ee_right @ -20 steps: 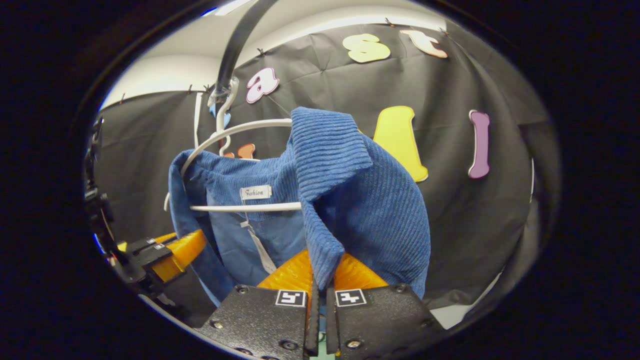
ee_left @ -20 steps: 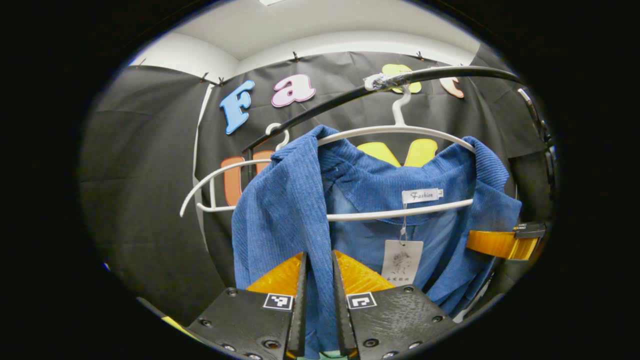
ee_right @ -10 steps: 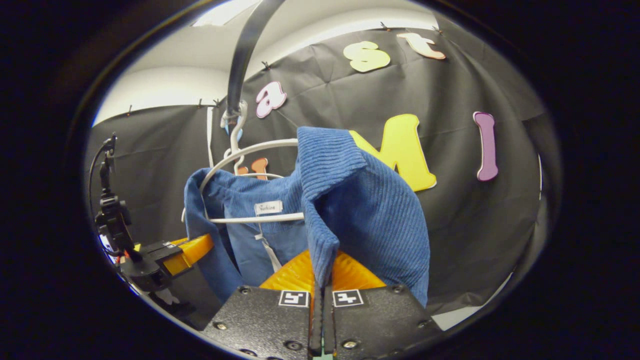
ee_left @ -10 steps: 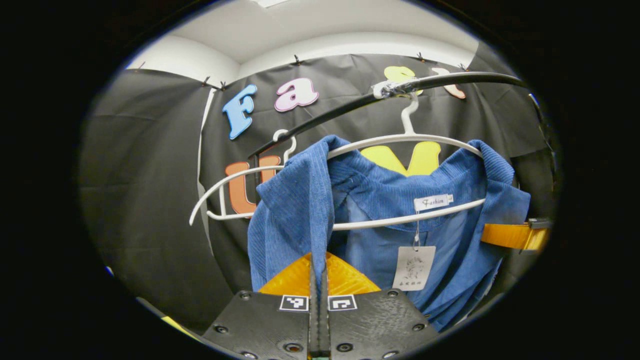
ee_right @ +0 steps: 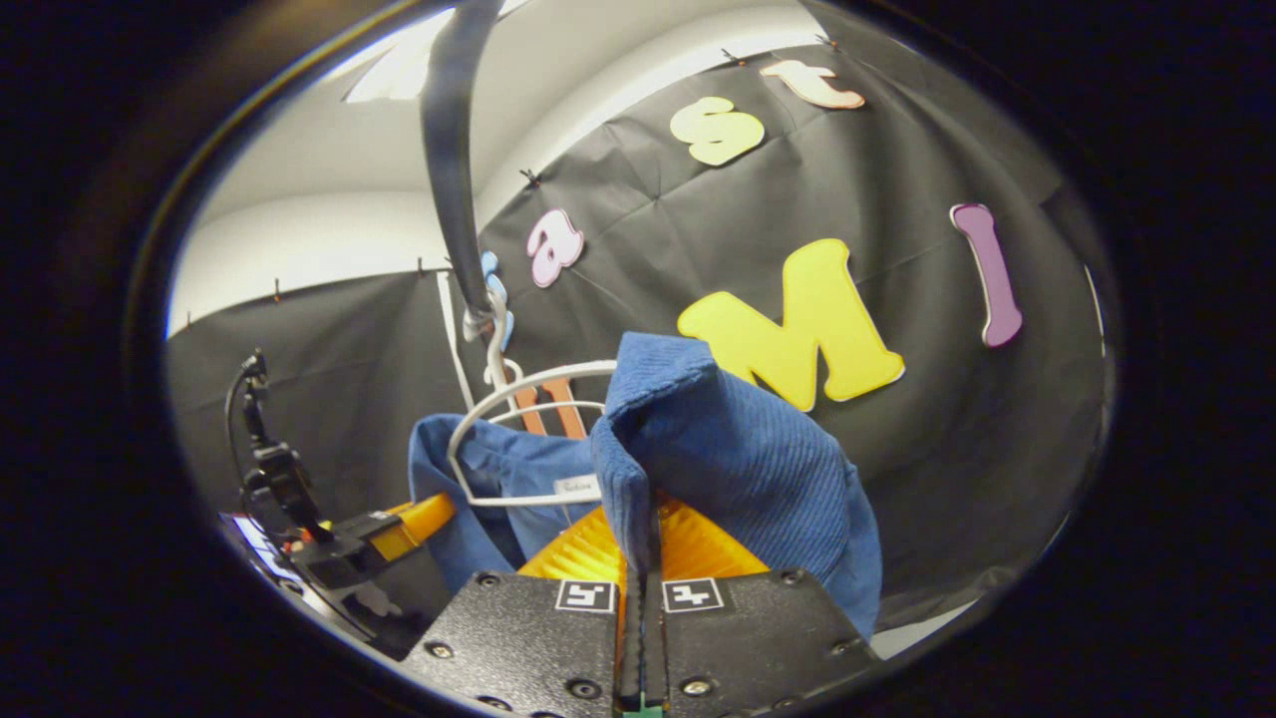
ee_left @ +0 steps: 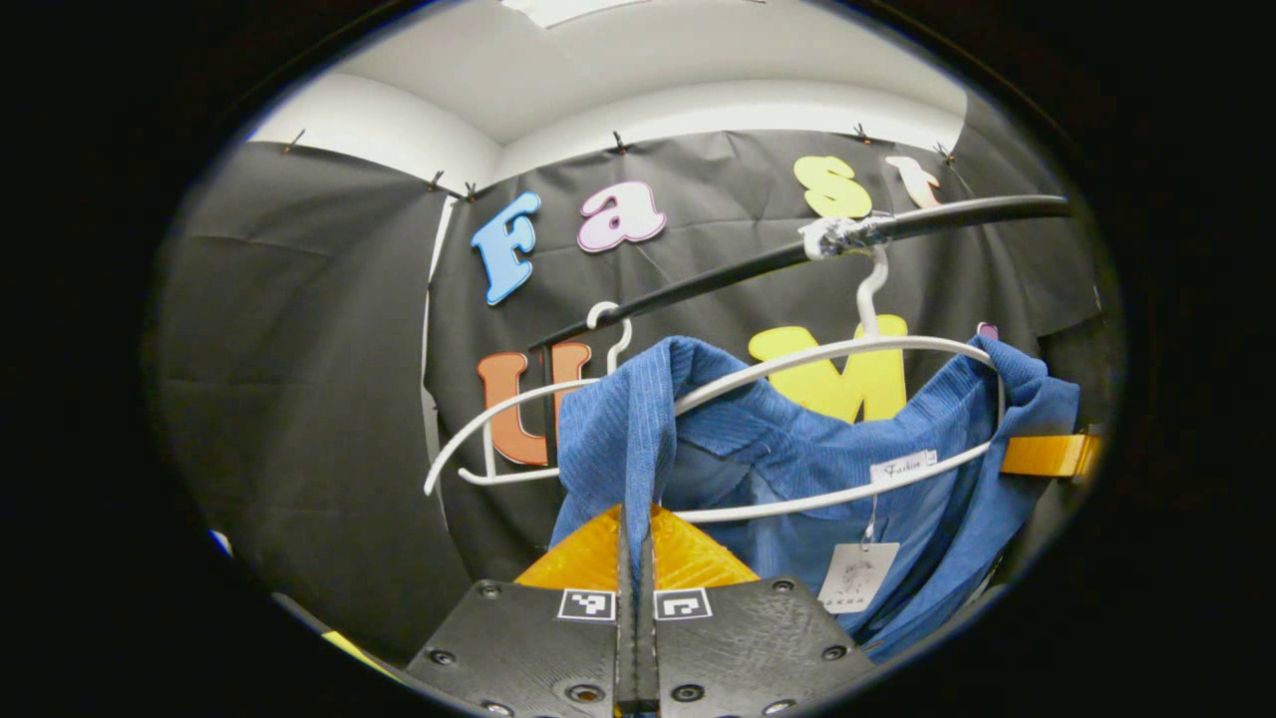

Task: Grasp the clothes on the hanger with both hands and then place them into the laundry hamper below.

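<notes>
A blue corduroy shirt hangs on a white hanger hooked over a black rail. My left gripper is shut on the shirt's front edge at one shoulder. In the right gripper view the same shirt drapes over the hanger, and my right gripper is shut on its other front edge. The right gripper also shows at the shirt's far side in the left gripper view; the left gripper shows low on the left in the right gripper view.
A second, bare white hanger hangs farther along the rail. A paper tag dangles from the collar. A small black stand rises behind the far gripper. The black cloth wall closes the back.
The left gripper closed on the shirt's edge. Both grippers have moved down and back, so the shirt is pulled lower and partly off the hanger, which has tilted.
</notes>
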A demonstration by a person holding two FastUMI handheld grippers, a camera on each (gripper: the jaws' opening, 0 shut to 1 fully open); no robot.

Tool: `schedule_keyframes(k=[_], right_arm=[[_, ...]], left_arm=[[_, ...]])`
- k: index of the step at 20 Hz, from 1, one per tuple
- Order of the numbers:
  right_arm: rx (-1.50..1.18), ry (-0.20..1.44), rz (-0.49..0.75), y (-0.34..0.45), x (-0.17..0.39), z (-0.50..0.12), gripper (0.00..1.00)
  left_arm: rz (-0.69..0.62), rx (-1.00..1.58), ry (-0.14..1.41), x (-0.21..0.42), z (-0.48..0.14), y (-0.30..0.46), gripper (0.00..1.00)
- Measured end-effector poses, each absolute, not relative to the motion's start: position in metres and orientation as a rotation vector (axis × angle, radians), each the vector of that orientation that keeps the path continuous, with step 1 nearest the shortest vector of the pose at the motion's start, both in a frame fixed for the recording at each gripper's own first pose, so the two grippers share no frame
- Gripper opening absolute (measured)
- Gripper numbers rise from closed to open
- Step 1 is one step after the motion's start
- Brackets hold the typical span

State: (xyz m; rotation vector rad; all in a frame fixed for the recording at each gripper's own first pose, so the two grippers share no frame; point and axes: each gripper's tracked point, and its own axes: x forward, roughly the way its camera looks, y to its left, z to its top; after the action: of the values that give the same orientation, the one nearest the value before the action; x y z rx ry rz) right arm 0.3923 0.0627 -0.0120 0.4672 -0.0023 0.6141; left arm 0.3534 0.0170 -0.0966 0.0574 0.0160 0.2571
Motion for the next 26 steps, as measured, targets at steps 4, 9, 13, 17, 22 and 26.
schedule_keyframes(k=[4,9,13,17,22,26], right_arm=[[0.486,-0.021,0.608,0.050,0.407,0.003,0.04],[0.569,-0.040,0.649,0.036,0.412,0.021,0.04],[0.671,-0.040,0.633,0.013,0.426,0.025,0.04],[0.682,-0.021,0.609,0.001,0.433,0.014,0.04],[0.730,0.023,0.592,-0.010,0.444,-0.005,0.04],[0.719,0.055,0.536,-0.023,0.453,-0.029,0.04]], left_arm=[[0.274,0.058,-0.001,0.356,-0.087,0.027,0.00],[0.311,0.046,-0.014,0.362,-0.077,0.045,0.00],[0.350,0.053,-0.038,0.361,-0.064,0.063,0.00],[0.354,-0.011,0.010,0.364,-0.084,0.078,0.00],[0.368,-0.057,0.065,0.365,-0.116,0.083,0.00],[0.375,-0.076,0.087,0.359,-0.131,0.084,0.00]])
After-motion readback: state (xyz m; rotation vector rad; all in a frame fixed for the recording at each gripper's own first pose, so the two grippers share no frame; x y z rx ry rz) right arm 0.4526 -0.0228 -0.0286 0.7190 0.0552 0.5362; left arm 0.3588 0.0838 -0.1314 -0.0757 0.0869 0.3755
